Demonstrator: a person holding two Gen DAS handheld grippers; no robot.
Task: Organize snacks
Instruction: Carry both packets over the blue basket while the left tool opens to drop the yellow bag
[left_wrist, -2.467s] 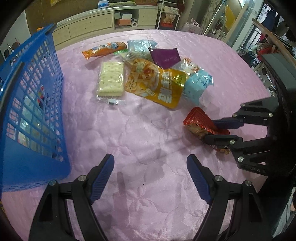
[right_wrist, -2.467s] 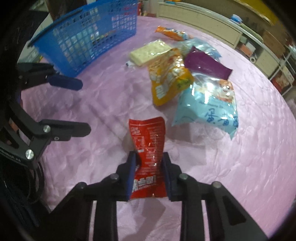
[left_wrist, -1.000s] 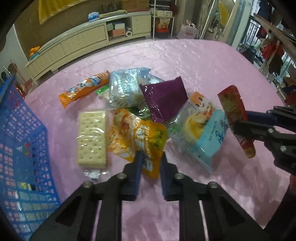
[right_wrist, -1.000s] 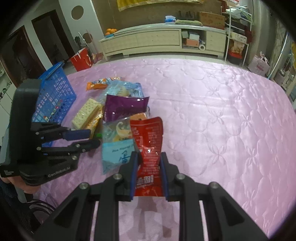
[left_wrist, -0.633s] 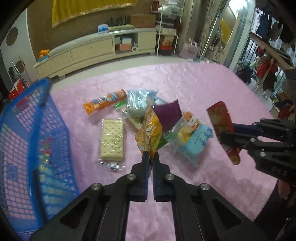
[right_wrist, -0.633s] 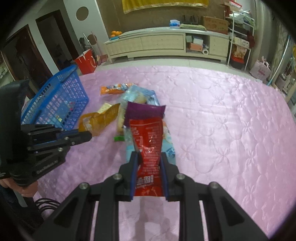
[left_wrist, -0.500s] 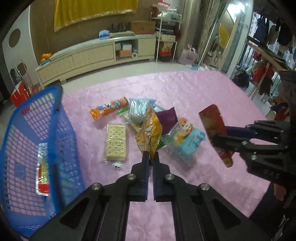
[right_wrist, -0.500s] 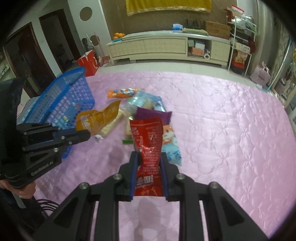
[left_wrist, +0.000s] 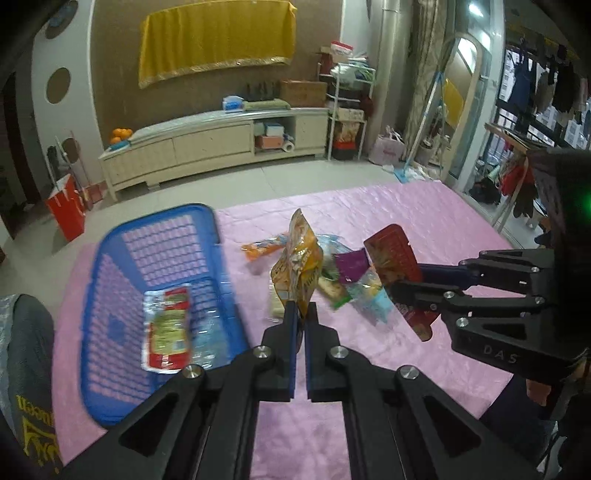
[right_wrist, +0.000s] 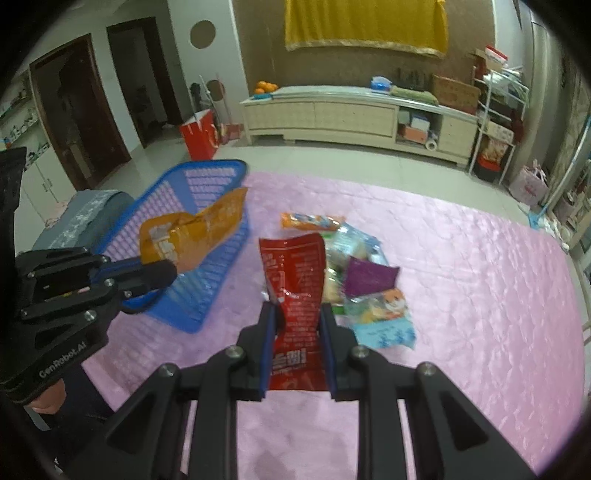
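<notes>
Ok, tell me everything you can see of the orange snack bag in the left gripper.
The glossy orange foil snack bag is crinkled, with yellow print and a pale label patch. The left gripper is shut on its bottom edge, holding it off the pink quilted table cover. From the right wrist view it sticks out tilted in front of the blue plastic basket, not inside it. Nothing but the fingers touches it.

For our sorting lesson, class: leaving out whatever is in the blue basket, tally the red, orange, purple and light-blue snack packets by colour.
Red: 1, the red packet
Orange: 2, the orange pouch and the long orange packet
Purple: 1, the purple packet
Light blue: 1, the light-blue packet
Total: 5
</notes>
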